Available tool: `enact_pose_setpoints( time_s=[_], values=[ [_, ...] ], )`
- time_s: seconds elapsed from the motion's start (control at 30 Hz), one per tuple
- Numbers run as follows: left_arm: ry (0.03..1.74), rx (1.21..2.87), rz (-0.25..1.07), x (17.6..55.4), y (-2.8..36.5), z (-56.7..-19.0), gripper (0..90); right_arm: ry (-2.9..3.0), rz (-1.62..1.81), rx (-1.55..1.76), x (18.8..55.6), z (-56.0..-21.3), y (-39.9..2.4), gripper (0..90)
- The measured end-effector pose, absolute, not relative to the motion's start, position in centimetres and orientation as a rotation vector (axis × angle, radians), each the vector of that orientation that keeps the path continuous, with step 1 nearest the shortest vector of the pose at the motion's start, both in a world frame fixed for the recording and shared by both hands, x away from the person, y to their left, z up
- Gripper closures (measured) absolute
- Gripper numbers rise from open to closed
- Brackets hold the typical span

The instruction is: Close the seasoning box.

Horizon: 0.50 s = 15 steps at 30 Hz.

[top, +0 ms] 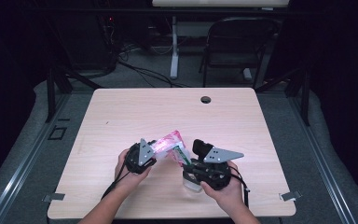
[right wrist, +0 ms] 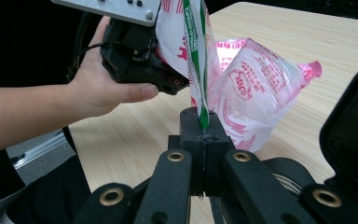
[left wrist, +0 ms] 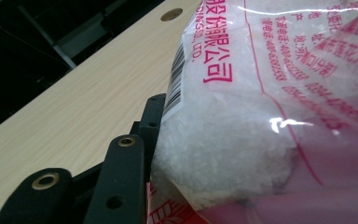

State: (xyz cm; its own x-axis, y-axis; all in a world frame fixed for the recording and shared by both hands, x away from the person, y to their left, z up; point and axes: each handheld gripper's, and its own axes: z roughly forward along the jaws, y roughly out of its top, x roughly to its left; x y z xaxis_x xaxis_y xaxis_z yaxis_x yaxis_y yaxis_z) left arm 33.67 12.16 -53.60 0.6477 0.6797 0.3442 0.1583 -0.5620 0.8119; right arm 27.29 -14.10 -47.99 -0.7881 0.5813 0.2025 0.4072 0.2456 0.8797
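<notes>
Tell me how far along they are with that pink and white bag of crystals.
Done: the bag is off the table, held between both grippers. In hand: the left gripper clamps the bag's full body, and the right gripper is shut on its green-striped edge. Left: the bag looks unopened, nothing spilled; a clear container sits under the right gripper, so opening and perhaps pouring likely remain.

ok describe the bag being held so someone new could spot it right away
Look at the near half of the light wooden table, between the two hand-held tools. The bag hangs there above the tabletop: clear plastic with pink-red print, holding white crystals, its green-striped edge pinched in the right tool.
</notes>
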Motion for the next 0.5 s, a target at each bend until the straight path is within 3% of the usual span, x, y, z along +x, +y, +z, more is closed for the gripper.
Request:
enact_pose_setpoints(
  time_s=[0.5],
  values=[
    [0.623,2.059,0.897,33.9,11.3,-53.1,65.1,2.35,1.506,1.003,27.2,-48.9,-15.2,90.0]
  ],
)
